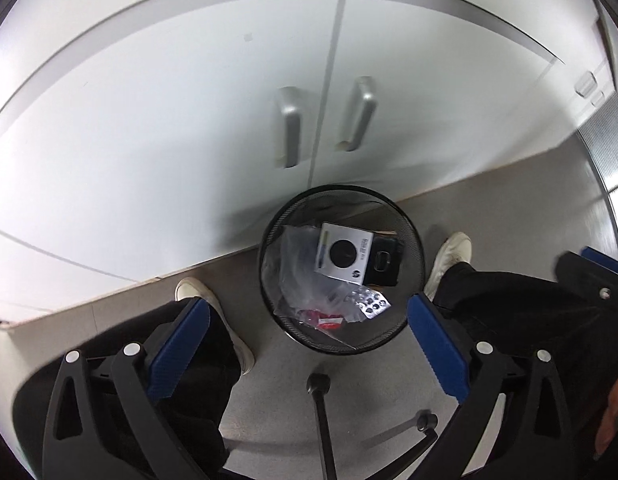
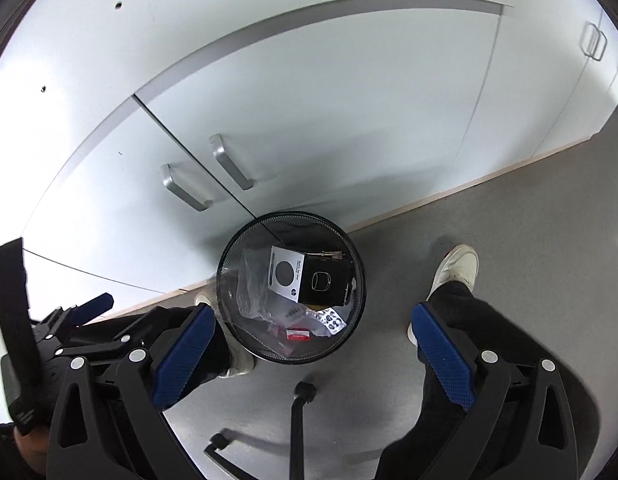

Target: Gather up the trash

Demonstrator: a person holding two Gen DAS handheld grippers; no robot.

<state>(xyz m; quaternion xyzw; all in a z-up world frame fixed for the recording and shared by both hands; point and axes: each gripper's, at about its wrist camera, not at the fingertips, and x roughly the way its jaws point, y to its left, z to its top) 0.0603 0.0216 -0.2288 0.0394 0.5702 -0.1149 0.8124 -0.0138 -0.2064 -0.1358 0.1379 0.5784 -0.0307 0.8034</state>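
Note:
A black wire-mesh waste bin [image 1: 413, 240] [image 2: 359, 268] stands on the grey floor against white cabinets. Inside lie a black-and-white box [image 1: 343, 254] [image 2: 309, 278], a clear plastic bag [image 1: 299, 264] [image 2: 249, 284], a silver blister pack [image 1: 369, 300] [image 2: 333, 322] and a small red wrapper [image 1: 329, 322] [image 2: 299, 335]. My left gripper [image 1: 309, 350] hangs high above the bin, jaws wide open with nothing between the blue pads. My right gripper [image 2: 313, 354] also hovers above the bin, open and empty. In the right wrist view the left gripper [image 2: 73, 316] shows at the left edge.
A person's black trouser legs and white shoes [image 1: 453, 256] [image 2: 459, 266] stand on both sides of the bin. White cabinet doors with silver handles [image 1: 291, 128] [image 2: 229, 162] rise behind it. A black chair base with casters [image 1: 319, 384] [image 2: 303, 392] lies on the floor just before the bin.

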